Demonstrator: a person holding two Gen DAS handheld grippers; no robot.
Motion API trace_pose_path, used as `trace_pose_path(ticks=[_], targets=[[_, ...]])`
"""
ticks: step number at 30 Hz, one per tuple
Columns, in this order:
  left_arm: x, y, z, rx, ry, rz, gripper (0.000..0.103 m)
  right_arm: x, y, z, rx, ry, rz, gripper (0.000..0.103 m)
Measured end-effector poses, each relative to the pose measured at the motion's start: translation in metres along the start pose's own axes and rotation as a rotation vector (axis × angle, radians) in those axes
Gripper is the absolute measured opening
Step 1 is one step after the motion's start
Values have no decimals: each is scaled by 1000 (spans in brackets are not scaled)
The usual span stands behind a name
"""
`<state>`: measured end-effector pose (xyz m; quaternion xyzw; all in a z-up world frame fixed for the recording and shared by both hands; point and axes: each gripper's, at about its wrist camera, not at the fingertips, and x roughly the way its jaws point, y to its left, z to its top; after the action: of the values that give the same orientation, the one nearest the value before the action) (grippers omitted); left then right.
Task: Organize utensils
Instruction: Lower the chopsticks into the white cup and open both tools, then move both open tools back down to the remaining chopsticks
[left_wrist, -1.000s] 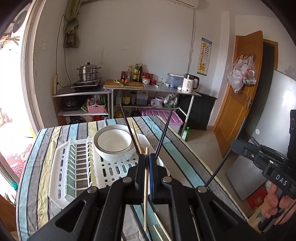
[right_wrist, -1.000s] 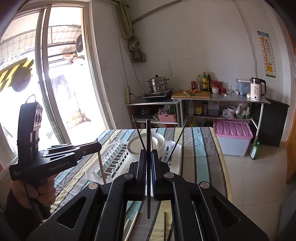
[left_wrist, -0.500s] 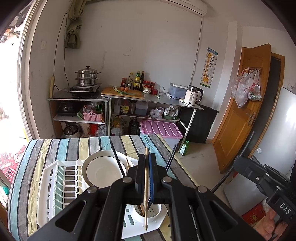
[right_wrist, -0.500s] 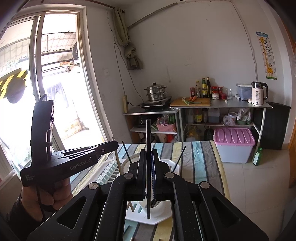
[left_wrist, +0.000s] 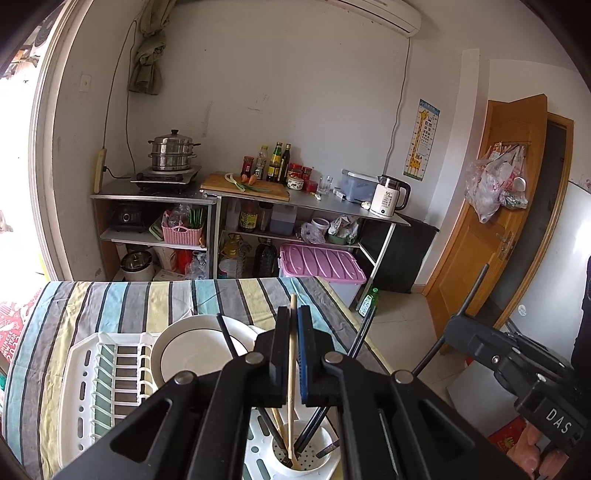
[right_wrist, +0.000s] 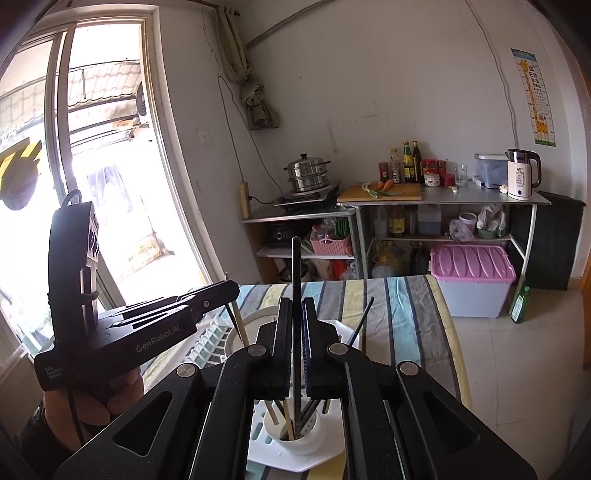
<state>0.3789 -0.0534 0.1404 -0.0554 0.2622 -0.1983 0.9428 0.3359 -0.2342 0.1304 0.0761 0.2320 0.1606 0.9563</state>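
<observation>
In the left wrist view my left gripper (left_wrist: 293, 310) is shut on a wooden chopstick (left_wrist: 291, 369). The stick's lower end reaches down into the white utensil cup (left_wrist: 314, 461) of the dish rack (left_wrist: 85, 387). In the right wrist view my right gripper (right_wrist: 295, 302) is shut on a black chopstick (right_wrist: 295, 269), whose lower end also drops into the cup (right_wrist: 299, 445). Several black and wooden chopsticks stand in that cup. Each gripper shows in the other's view: the right gripper (left_wrist: 452, 323) at the right, the left gripper (right_wrist: 231, 290) at the left.
A white bowl (left_wrist: 192, 358) sits in the rack beyond the cup. The rack lies on a striped tablecloth (left_wrist: 147, 299), whose right edge (right_wrist: 454, 332) drops to the tiled floor. Metal shelves (left_wrist: 258, 206) with pots and bottles, and a pink bin (left_wrist: 317, 262), stand behind.
Both grippers have drawn back along the table with their chopsticks. The utensil cup, out of sight a second ago, now lies under both, with the stick ends lowered into it.
</observation>
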Motion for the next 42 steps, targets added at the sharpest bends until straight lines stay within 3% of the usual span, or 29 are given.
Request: trace_pose_path(ticks=[9, 21, 25, 35, 42], targets=[[20, 12, -22, -7, 55, 29, 4, 31, -18, -20, 34, 81, -26, 5], [18, 14, -34, 17, 66, 69, 6, 34, -29, -24, 42, 123, -41, 5], [10, 14, -37, 28, 55, 79, 6, 29, -28, -27, 30, 127, -55, 14], [-18, 13, -54, 44, 52, 106, 7, -1, -31, -40, 43, 111, -61, 15], [-54, 5, -89, 75, 67, 115, 8, -34, -18, -70, 21, 117, -46, 15]])
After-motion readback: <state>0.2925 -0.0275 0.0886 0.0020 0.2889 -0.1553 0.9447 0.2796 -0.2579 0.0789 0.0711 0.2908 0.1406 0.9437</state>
